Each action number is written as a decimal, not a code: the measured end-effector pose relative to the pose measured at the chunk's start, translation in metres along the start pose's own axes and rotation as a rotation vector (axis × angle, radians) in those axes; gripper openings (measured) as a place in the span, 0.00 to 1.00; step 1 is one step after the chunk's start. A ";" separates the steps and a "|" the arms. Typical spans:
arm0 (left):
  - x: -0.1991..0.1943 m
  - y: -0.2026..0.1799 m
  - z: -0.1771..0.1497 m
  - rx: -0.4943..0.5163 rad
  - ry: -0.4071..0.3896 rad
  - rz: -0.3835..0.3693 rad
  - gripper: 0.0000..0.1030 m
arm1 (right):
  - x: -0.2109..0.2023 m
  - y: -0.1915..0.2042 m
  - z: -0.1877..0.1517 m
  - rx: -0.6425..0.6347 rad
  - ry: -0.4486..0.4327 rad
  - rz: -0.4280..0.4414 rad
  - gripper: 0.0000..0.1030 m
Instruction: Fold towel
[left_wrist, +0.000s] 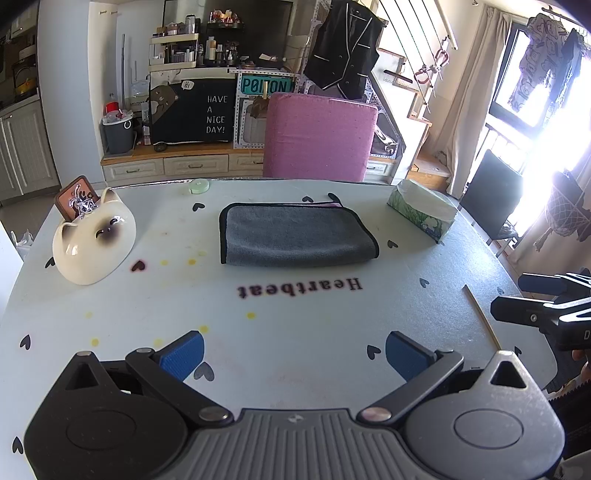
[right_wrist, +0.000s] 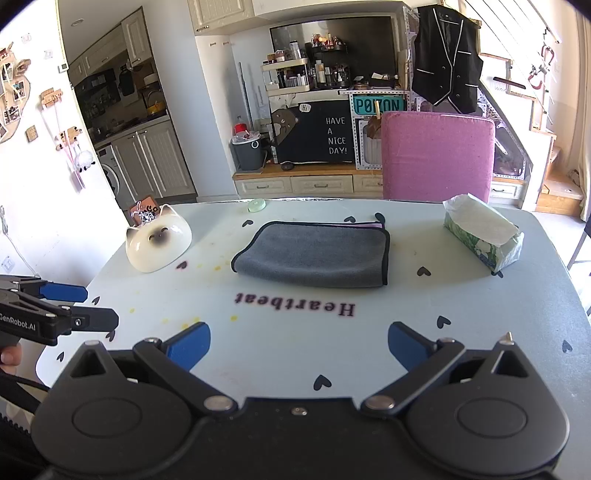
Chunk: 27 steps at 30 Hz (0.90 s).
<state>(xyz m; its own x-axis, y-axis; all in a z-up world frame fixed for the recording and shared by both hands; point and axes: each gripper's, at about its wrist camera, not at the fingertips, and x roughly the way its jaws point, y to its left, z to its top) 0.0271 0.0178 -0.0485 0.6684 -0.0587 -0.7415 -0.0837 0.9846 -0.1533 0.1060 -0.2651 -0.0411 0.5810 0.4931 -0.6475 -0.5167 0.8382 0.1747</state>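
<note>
A grey towel (left_wrist: 297, 236) with black edging lies folded flat in the far middle of the white table (left_wrist: 295, 314); a pink layer shows at its far edge. It also shows in the right wrist view (right_wrist: 314, 254). My left gripper (left_wrist: 293, 354) is open and empty, well short of the towel, above the table's near part. My right gripper (right_wrist: 299, 350) is open and empty too, equally far back. Each gripper shows at the side of the other's view: the right one (left_wrist: 546, 306) and the left one (right_wrist: 62, 306).
A white cat-shaped ceramic holder (left_wrist: 94, 240) stands left of the towel. A tissue box (left_wrist: 423, 210) lies at the far right. A small green disc (left_wrist: 198, 185) sits at the far edge. A pink chair (left_wrist: 319, 134) stands behind the table.
</note>
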 end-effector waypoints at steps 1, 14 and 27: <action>0.000 0.000 0.000 0.000 0.000 0.000 1.00 | 0.000 0.000 0.000 -0.001 0.000 0.000 0.99; 0.000 0.001 0.000 0.000 0.000 0.000 1.00 | 0.002 -0.001 0.000 -0.002 0.003 0.002 0.99; 0.000 0.000 0.000 0.000 -0.001 0.000 1.00 | 0.003 -0.001 0.000 -0.004 0.003 -0.001 0.99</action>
<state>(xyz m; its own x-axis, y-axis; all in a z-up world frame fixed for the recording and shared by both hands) 0.0270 0.0181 -0.0482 0.6691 -0.0586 -0.7409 -0.0838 0.9846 -0.1536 0.1086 -0.2647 -0.0436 0.5794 0.4920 -0.6498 -0.5190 0.8374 0.1712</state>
